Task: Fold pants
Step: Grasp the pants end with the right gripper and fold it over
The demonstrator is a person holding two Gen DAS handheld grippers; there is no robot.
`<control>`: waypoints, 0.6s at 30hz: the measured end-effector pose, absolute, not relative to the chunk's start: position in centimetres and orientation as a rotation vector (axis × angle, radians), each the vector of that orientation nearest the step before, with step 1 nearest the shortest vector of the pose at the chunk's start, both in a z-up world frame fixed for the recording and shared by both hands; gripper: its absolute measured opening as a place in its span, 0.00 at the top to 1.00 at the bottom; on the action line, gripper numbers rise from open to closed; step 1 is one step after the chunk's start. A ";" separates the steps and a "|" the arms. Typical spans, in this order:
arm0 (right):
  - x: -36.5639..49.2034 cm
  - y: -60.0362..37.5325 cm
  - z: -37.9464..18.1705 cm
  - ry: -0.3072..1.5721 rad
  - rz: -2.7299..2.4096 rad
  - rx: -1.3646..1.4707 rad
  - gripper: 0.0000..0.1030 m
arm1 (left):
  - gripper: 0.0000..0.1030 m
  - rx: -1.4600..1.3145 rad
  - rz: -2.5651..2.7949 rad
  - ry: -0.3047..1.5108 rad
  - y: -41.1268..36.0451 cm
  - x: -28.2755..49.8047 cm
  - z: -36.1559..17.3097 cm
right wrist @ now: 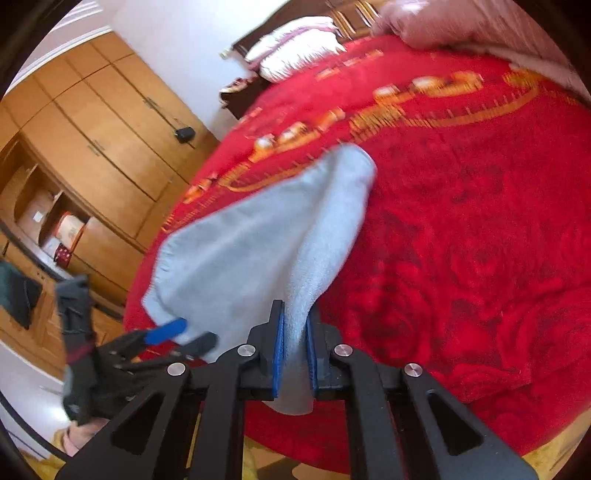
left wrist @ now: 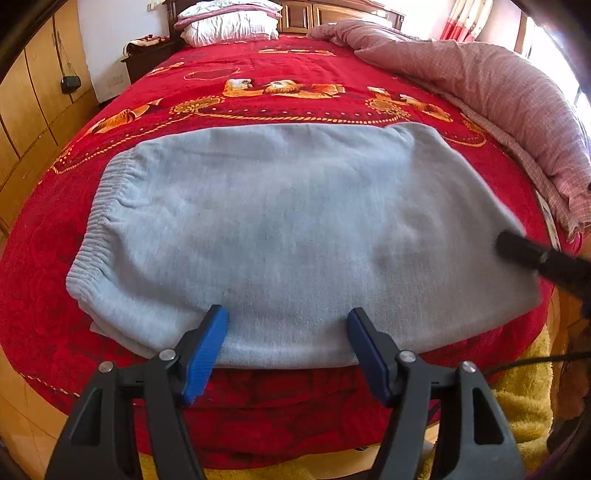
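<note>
The pale grey pants [left wrist: 280, 229] lie folded across the near end of a bed covered with a red blanket [left wrist: 258, 66], their ribbed waistband [left wrist: 99, 218] towards the left in the left wrist view. The left gripper [left wrist: 288, 347] stands with its blue pads wide apart at the near edge of the cloth; nothing is between them, though whether the tips brush the fabric is hard to say. At the right edge of that view a dark blurred finger of the right gripper [left wrist: 543, 262] juts in over the pants' corner, most of it cut off.

In the right wrist view the right gripper [right wrist: 295, 354] is pinched narrow on a fold of the pants [right wrist: 258, 240], which rises from the blanket [right wrist: 461, 240] in a tent shape; a tail of cloth hangs behind the pads. This view is smeared by motion, so the blanket's gold pattern is unreadable. The left gripper [right wrist: 181, 334] shows at lower left, blurred, at the pants' edge.

Pillows [left wrist: 229, 26] and a pink checked quilt [left wrist: 498, 92] lie at the far side. A wooden wardrobe [right wrist: 96, 147] stands beside the bed, its shelves' contents too blurred to name.
</note>
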State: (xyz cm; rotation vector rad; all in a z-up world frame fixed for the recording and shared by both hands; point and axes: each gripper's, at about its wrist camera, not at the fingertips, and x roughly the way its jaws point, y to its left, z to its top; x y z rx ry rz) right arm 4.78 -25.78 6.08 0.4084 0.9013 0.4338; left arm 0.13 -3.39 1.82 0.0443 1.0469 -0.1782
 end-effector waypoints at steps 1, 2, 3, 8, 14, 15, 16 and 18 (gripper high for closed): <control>4.8 -25.5 6.7 0.890 0.446 0.395 0.89 | 0.31 0.032 -0.193 1.048 -3.4 0.0 2.0; 4.8 -25.3 7.1 0.883 0.454 0.387 0.89 | 0.31 0.021 -0.211 1.048 -3.4 -0.3 2.1; 5.0 -24.9 7.7 0.872 0.470 0.374 0.89 | 0.31 0.008 -0.232 1.049 -3.4 -0.4 2.2; 5.4 -22.6 9.3 0.847 0.518 0.321 0.89 | 0.32 -0.004 -0.259 1.053 -3.1 -0.7 2.2; 5.5 -20.9 11.1 0.820 0.555 0.245 0.89 | 0.32 -0.083 -0.235 1.020 0.6 -0.7 5.4; 5.7 -20.6 11.3 0.818 0.562 0.229 0.89 | 0.32 -0.085 -0.214 1.008 1.5 -0.7 6.0; 5.8 -20.3 11.5 0.818 0.570 0.220 0.89 | 0.32 -0.088 -0.190 0.993 2.6 -0.6 6.7; 5.9 -19.9 11.8 0.816 0.583 0.204 0.89 | 0.32 -0.089 -0.151 0.976 4.2 -0.5 7.5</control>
